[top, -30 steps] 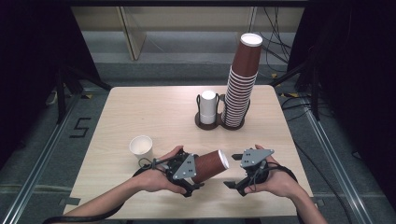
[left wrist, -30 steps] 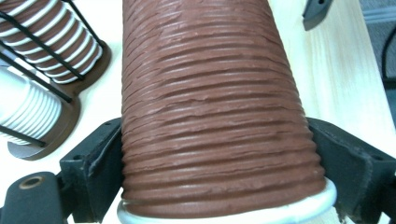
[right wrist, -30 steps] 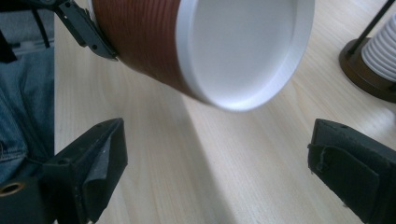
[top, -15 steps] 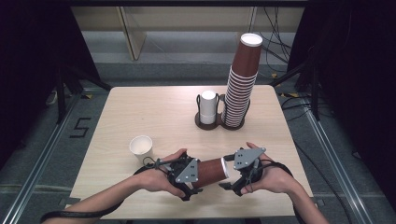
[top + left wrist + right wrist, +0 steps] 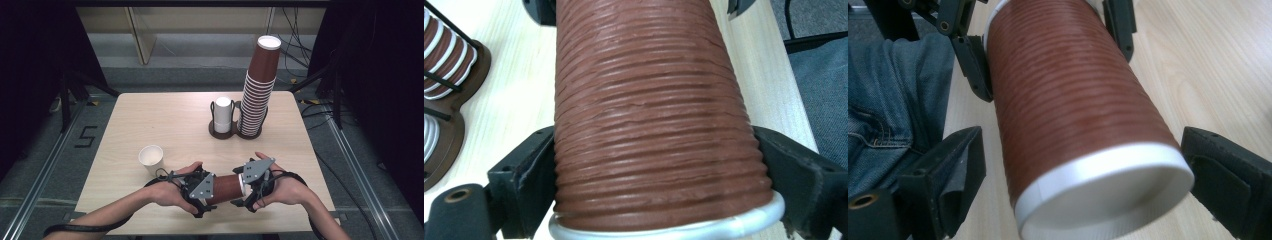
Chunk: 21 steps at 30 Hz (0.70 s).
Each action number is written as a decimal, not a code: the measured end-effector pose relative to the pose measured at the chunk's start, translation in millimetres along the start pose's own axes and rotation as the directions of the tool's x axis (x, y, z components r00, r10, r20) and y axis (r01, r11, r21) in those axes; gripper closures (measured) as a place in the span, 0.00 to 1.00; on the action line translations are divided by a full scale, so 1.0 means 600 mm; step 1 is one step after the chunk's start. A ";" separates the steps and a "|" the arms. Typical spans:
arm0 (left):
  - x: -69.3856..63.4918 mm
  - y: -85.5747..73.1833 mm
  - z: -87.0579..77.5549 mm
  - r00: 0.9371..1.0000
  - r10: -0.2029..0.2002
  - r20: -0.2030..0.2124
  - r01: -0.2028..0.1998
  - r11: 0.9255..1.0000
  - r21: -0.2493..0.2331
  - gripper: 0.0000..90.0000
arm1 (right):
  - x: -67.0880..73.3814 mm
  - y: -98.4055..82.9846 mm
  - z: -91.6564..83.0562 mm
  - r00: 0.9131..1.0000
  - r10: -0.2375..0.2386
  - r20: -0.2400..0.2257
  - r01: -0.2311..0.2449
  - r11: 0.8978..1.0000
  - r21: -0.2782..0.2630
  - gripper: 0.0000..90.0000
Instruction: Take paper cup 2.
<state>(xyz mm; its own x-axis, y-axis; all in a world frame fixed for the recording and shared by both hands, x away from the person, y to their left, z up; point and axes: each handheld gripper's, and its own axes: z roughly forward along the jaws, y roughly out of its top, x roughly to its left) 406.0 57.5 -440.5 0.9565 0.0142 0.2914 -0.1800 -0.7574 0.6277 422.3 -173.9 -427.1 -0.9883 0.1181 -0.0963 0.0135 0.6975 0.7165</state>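
While unlabelled, brown cup (image 5: 226, 188) sits in left tongs (image 5: 210, 192).

Light wooden table (image 5: 150, 120), grey floor (image 5: 55, 145), dark surroundings.

Wooden table (image 5: 150, 120) — white cup (image 5: 151, 159), cup holder (image 5: 235, 131).

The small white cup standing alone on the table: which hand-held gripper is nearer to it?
Left. The left hand-held gripper sits just right of and below the white cup; the right hand-held gripper lies farther right, beyond the brown cup.
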 end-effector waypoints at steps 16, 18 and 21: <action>-0.003 0.008 0.004 1.000 0.017 0.009 -0.017 1.000 -0.003 0.12 | 0.002 0.011 0.015 0.998 -0.034 -0.052 0.035 0.999 0.028 0.18; -0.005 0.008 0.005 1.000 0.011 0.010 -0.011 1.000 -0.011 0.12 | 0.002 0.012 0.017 0.998 -0.053 -0.045 0.054 0.998 0.029 0.19; -0.004 0.009 0.005 0.999 0.031 0.020 -0.031 0.999 0.003 0.12 | 0.003 0.010 0.019 0.997 -0.039 -0.065 0.041 0.998 0.045 0.21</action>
<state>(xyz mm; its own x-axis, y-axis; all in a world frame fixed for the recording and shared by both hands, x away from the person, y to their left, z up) 403.3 51.5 -439.8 0.9547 -0.0224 0.2967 -0.2092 -0.7597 0.6157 422.3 -161.4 -430.4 -0.9959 0.0451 -0.0789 -0.0207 0.7329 0.6800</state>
